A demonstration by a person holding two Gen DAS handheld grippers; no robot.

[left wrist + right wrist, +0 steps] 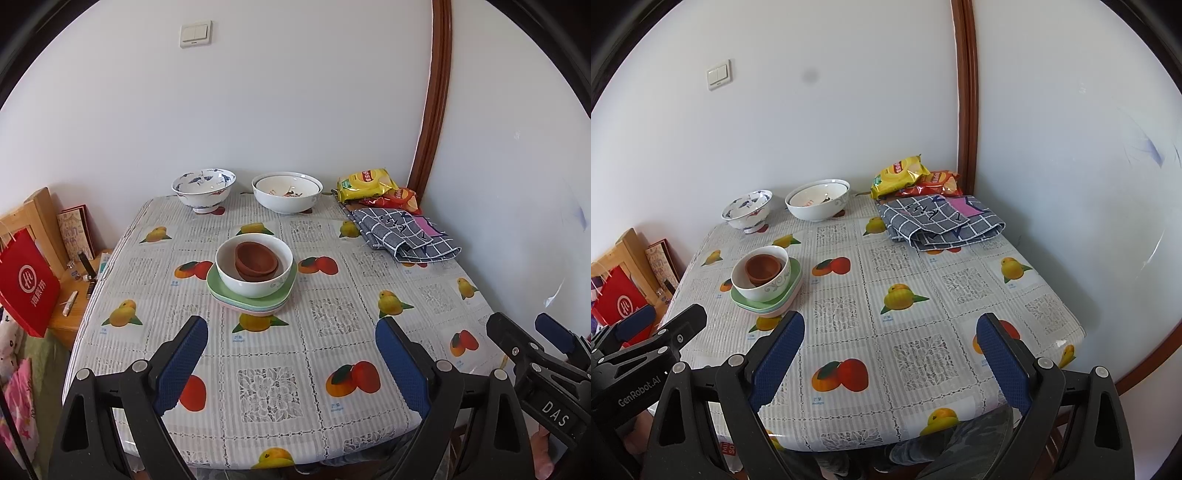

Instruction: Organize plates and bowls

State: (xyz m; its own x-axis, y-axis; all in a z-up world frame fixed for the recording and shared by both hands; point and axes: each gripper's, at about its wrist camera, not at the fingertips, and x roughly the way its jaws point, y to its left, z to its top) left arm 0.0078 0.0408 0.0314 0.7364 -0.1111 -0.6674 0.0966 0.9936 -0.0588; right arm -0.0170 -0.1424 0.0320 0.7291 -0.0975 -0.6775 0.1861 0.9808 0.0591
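A stack of pastel plates (251,295) (764,302) sits mid-table. On it stands a white bowl (255,280) (764,288) holding brown bowls (256,258) (764,269). At the far edge stand a blue-and-white footed bowl (203,192) (748,210) and nested large white bowls (286,197) (817,205). My left gripper (291,336) (661,321) is open and empty, above the near table edge in front of the stack. My right gripper (890,332) (524,332) is open and empty, to the right of the left one.
The table (332,369) carries a fruit-print cloth. A folded checked cloth (402,234) (938,221) and snack bags (365,184) (912,177) lie at the far right corner by the wall. A red bag (26,280) and wooden furniture (37,214) stand left.
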